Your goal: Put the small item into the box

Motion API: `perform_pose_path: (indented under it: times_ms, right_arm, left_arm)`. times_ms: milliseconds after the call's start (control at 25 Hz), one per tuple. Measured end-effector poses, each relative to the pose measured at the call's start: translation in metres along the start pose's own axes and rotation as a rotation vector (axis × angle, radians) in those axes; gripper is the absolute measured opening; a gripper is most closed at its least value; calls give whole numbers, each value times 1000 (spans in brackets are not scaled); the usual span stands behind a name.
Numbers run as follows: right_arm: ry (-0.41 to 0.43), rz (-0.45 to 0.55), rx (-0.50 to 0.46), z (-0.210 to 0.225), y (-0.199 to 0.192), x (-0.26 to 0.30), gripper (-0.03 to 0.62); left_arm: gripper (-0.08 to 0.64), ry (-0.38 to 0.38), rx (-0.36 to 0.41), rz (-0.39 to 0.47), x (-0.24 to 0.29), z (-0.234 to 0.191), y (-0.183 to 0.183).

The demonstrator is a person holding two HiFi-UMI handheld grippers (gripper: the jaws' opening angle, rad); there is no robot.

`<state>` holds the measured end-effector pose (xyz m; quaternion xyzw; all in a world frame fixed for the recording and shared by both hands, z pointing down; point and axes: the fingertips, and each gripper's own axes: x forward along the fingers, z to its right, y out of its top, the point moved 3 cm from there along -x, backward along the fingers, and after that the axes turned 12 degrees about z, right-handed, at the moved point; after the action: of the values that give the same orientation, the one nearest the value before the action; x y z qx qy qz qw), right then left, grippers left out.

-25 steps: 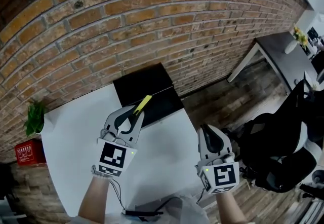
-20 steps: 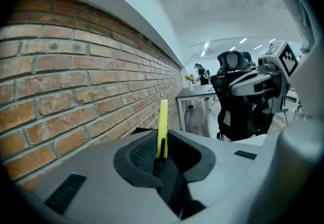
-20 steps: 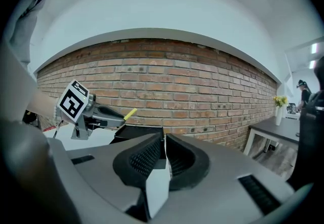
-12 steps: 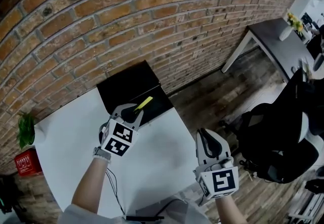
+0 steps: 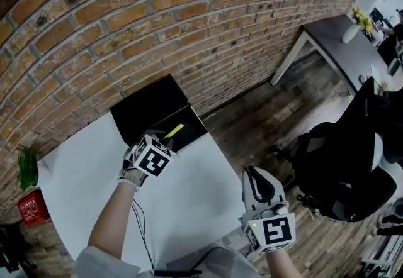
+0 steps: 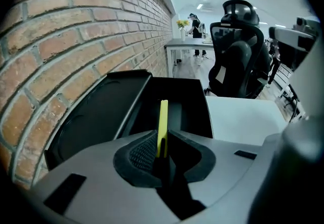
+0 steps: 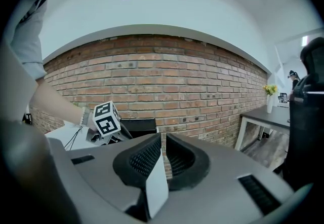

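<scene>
My left gripper (image 5: 158, 143) is shut on a thin yellow strip (image 5: 174, 130) that pokes out past its jaws. It hangs over the near edge of the open black box (image 5: 187, 121), whose lid (image 5: 146, 102) leans back against the brick wall. In the left gripper view the yellow strip (image 6: 163, 122) stands upright between the pads of the left gripper (image 6: 162, 149), with the black box's wall (image 6: 198, 112) right behind it. My right gripper (image 5: 259, 183) is held off the table's right side, jaws together and empty. The right gripper (image 7: 163, 153) looks toward the wall.
The white table (image 5: 189, 198) carries the box at its far end. A small plant (image 5: 26, 168) and a red item (image 5: 28, 211) sit at the left. A black office chair (image 5: 343, 166) stands at the right, a grey desk (image 5: 334, 50) beyond it.
My left gripper has reached forward with the yellow strip, from mid-table to the box's near edge. The right gripper has stayed roughly where it was.
</scene>
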<state>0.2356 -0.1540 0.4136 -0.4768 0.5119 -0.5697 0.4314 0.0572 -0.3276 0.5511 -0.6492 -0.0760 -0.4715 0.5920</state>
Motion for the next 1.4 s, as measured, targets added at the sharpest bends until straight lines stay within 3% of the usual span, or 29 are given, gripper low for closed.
perform_pose_path:
  times_ms: [200, 520, 800, 1400]
  right_arm:
    - [-17, -4, 10, 3, -2, -4, 60]
    - [-7, 13, 3, -3, 4, -5, 60]
    - [34, 55, -19, -25, 27, -3, 60]
    - [158, 187, -64, -96, 91, -8, 60]
  left_arm:
    - [72, 16, -49, -9, 5, -4, 0]
    - [72, 59, -31, 42, -7, -6, 6]
    - [43, 135, -47, 219, -63, -12, 32]
    - [26, 359, -128, 608, -248, -5, 69]
